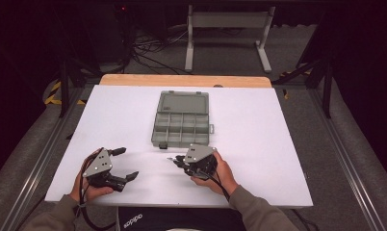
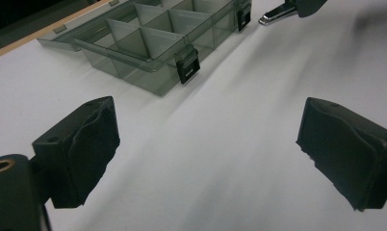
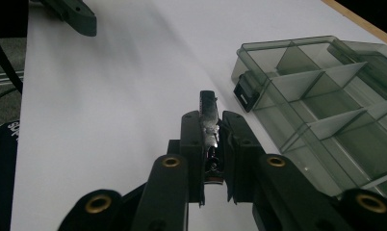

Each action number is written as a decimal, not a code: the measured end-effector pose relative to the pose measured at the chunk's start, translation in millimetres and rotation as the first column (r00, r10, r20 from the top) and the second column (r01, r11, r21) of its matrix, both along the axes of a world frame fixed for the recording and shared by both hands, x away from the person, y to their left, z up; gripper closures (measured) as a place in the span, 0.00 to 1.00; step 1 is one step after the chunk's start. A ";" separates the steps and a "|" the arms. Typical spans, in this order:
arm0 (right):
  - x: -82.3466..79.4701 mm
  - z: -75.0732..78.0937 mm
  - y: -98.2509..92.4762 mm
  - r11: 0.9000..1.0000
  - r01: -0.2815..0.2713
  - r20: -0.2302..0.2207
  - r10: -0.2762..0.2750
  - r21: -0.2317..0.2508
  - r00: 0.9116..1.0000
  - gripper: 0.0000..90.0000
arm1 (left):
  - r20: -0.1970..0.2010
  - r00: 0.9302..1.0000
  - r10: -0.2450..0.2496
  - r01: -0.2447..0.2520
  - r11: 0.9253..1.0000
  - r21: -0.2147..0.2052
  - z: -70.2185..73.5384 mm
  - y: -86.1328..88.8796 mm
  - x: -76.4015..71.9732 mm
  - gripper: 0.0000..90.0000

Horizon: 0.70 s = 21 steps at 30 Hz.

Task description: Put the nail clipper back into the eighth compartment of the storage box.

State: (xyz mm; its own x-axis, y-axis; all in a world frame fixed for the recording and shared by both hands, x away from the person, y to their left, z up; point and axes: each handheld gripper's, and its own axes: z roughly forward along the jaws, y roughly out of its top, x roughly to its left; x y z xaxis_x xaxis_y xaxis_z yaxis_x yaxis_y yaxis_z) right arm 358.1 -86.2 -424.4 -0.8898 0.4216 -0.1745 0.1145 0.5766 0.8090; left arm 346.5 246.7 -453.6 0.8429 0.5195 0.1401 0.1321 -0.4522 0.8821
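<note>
The right claw [image 3: 212,127] is clamping a small metal clip [image 3: 208,115] between its pads, hovering just near of the open compartment box [image 1: 182,126] that is sitting mid-tabletop [image 1: 109,120]. The left claw [image 1: 118,166] is resting wide open and empty at the near left, well apart from the box. The clip is sticking out beyond the pads with only a narrow part pinched, so it is likely risking a twist or slip during the carry, dropping onto the tabletop or into the wrong compartment. The box is lying unsteadied, so a claw brushing its near wall or latch [image 3: 244,95] could be shoving it away
</note>
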 end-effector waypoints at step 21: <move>3.3 19.0 -21.3 0.997 0.049 0.046 -0.052 0.054 0.998 0.89 | 0.012 1.000 0.001 -0.001 1.000 0.008 0.1 -1.1 -0.7 0.08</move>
